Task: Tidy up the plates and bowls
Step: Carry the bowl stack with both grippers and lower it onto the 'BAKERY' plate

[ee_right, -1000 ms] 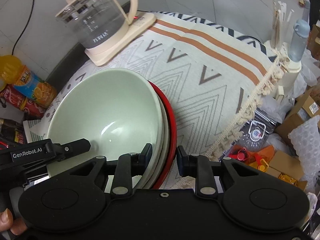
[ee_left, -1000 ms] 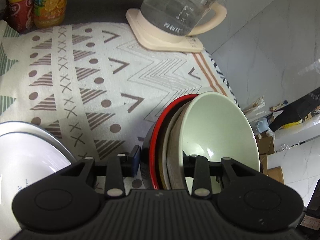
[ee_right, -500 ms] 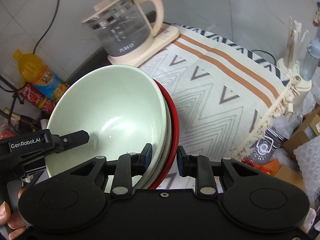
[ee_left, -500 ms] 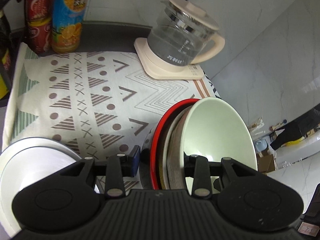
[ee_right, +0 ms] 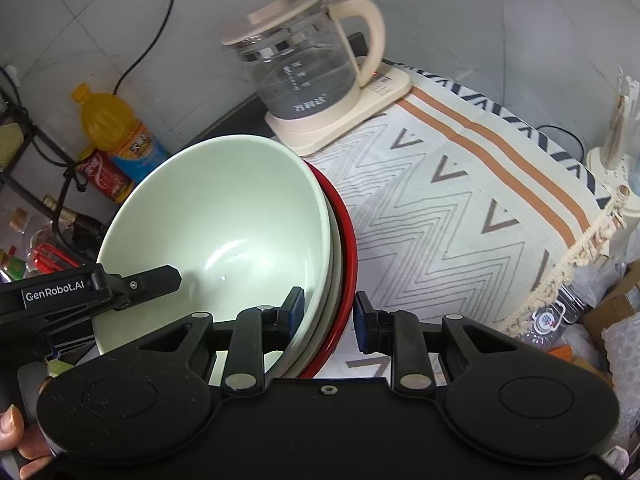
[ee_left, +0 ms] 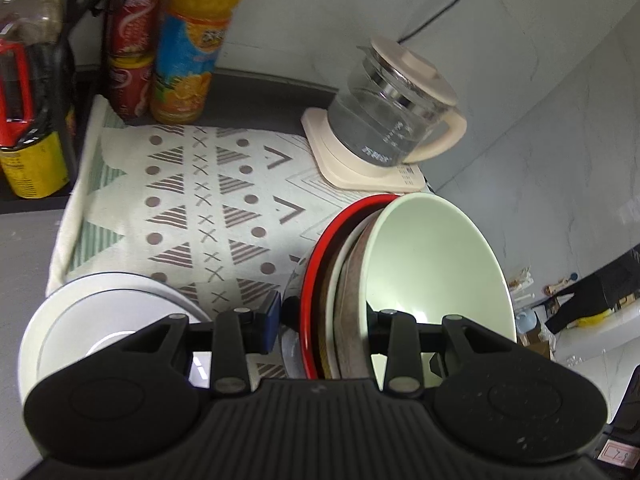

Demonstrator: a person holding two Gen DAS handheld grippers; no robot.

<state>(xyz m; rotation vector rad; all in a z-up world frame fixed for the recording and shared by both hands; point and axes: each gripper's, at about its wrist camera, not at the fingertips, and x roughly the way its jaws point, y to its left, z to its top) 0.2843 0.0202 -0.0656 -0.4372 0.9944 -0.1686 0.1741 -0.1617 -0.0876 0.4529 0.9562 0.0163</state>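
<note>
Both grippers, left (ee_left: 322,316) and right (ee_right: 329,312), have their fingers clamped on a nested stack (ee_right: 224,236) held above the bench (ee_left: 224,208); setting it down remains, beside a white plate (ee_left: 104,312).

**Colours and patterns observed**

Between the fingers of the left gripper (ee_left: 322,322), black with blue pads: a nested stack comprising a pale green bowl (ee_left: 432,264), a beige-brown piece with a white rim showing, and a red plate (ee_left: 320,264) outermost. Left of that gripper: a plain white plate (ee_left: 80,320).

Ahead of both grippers: a cream tablecloth (ee_left: 224,208) patterned with grey-brown striped triangles, dots, crosses and chevrons, green striped triangles at its edge; zigzags, orange-brown bands and dark border chevrons right of the right gripper (ee_right: 328,314).

Beyond: a clear glass kettle (ee_right: 304,68) with cream lid, handle and base; an orange juice bottle (ee_left: 192,40) with blue label; red cans (ee_left: 132,44).
</note>
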